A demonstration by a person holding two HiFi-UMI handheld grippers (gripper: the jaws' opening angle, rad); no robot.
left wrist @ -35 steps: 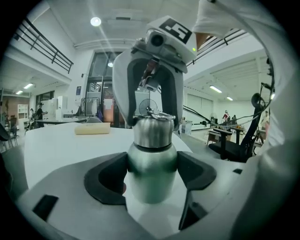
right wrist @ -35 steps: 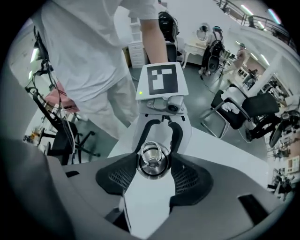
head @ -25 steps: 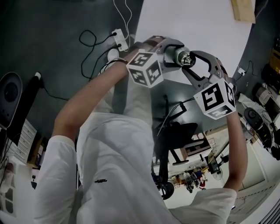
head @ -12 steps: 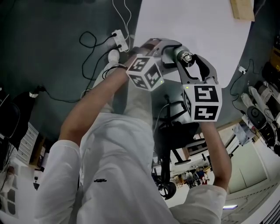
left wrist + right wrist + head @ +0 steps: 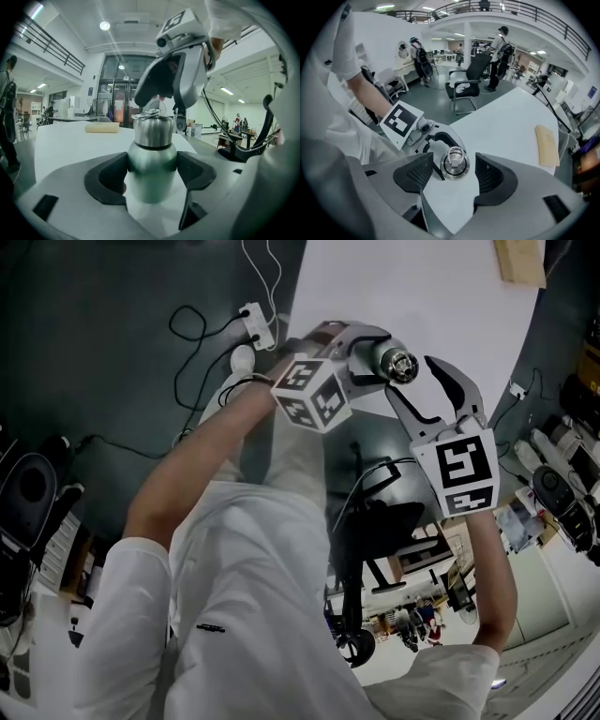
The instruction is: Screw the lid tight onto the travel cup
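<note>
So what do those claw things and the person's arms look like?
The left claw and right claw are pale grey with black pads; each carries a white cube with black square markers. The person wears a white short-sleeved shirt.

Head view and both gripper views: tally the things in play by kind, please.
Grippers: 2, the left gripper shut on the travel cup, the right gripper with jaws just opened wider, either side of the lid without touching it
Travel cup: 1
Lid: 1
Tan block: 1
White table: 1
Total: 6
</note>
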